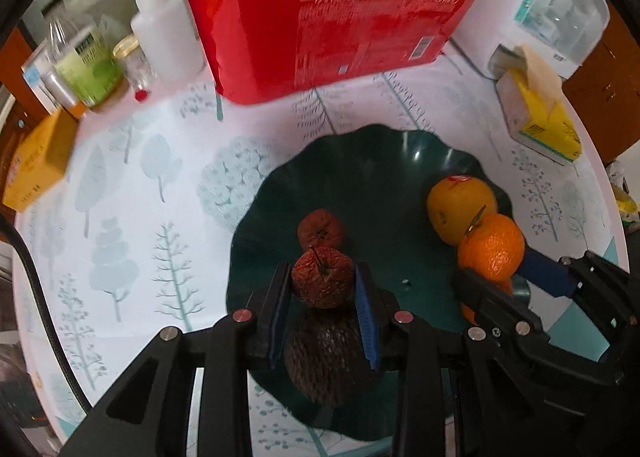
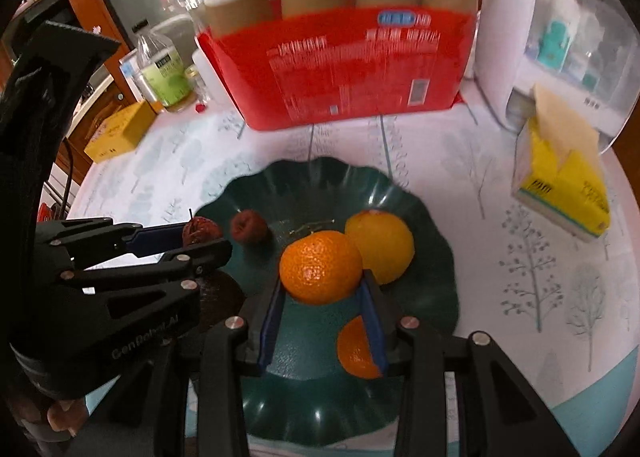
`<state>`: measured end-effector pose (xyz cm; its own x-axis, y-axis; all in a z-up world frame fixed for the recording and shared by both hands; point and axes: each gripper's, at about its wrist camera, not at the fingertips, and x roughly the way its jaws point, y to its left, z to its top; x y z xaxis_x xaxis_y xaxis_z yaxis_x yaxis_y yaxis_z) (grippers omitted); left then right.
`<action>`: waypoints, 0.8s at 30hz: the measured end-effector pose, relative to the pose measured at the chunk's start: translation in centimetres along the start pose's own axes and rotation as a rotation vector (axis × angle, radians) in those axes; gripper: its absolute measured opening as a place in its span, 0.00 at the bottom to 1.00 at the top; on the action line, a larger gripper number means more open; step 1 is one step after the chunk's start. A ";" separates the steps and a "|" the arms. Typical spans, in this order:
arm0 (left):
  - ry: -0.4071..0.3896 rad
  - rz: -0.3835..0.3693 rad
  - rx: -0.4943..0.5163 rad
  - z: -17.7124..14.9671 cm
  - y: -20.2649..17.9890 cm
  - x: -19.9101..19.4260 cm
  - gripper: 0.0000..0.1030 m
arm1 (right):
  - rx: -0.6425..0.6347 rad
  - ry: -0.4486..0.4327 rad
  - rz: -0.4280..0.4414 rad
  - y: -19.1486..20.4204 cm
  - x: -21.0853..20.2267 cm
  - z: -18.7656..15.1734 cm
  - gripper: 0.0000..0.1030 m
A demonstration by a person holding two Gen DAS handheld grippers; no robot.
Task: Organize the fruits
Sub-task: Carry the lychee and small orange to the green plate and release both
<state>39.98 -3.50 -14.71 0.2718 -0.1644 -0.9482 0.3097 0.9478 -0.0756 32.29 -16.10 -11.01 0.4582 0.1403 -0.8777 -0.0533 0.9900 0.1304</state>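
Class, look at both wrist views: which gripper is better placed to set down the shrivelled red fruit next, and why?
Left. The left gripper already clamps the shrivelled red fruit above the green plate. The right gripper is occupied, gripping the orange.

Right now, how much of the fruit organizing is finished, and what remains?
Done: a yellow-orange fruit, a small wrinkled red fruit and another orange already lie on the green plate. In hand: the left gripper holds a wrinkled red fruit, the right gripper an orange, both above the plate. Left: releasing both.
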 end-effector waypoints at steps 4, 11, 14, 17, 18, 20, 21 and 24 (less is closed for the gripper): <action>0.006 -0.020 -0.030 -0.1 0.7 1.4 0.29 | -0.003 0.029 0.017 -0.1 1.9 -0.5 0.37; -0.012 -0.017 -0.016 -0.2 0.3 2.4 0.29 | -0.031 0.073 0.054 0.6 4.3 -1.2 0.37; -0.022 -0.008 -0.013 -0.3 0.1 2.4 0.33 | -0.039 0.063 0.053 0.6 4.5 -1.4 0.38; -0.024 0.007 -0.005 -0.4 -0.2 2.3 0.56 | -0.052 0.056 0.050 0.7 4.5 -1.5 0.39; -0.028 0.010 -0.004 -0.4 -0.2 2.2 0.62 | -0.056 0.053 0.049 0.8 4.4 -1.5 0.39; -0.037 0.011 0.000 -0.5 -0.4 1.9 0.65 | -0.065 0.047 0.058 0.9 4.2 -1.7 0.40; -0.039 0.013 0.003 -0.5 -0.5 1.7 0.66 | -0.068 0.043 0.064 0.8 4.0 -1.7 0.41; -0.046 0.016 0.009 -0.5 -0.7 1.2 0.71 | -0.074 0.024 0.068 0.9 3.5 -1.9 0.42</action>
<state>39.61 -4.21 -15.91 0.3188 -0.1615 -0.9340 0.3129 0.9481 -0.0572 32.22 -14.72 -14.85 0.4302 0.2069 -0.8787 -0.1491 0.9763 0.1569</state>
